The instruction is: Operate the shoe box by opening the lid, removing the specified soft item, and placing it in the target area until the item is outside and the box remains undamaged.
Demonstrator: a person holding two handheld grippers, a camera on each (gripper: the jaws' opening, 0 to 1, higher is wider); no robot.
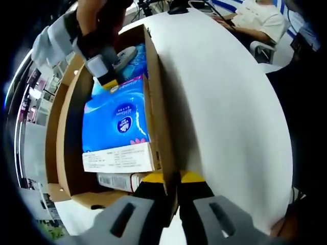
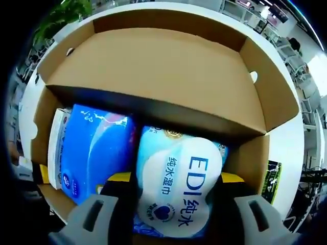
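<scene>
Two grippers: your right gripper point(image 2: 166, 204) clamps the wet-wipes pack point(image 2: 176, 184); your left gripper point(image 1: 173, 201), at 6 o'clock, pinches the shoe box point(image 1: 158, 102) wall.

left gripper view close along box point(image 1: 153, 102) wall, right gripper view straight down inside

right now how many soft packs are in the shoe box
2: a blue tissue pack beside a pale wet wipes pack, which sits between the right gripper jaws. More may lie hidden underneath.
</scene>
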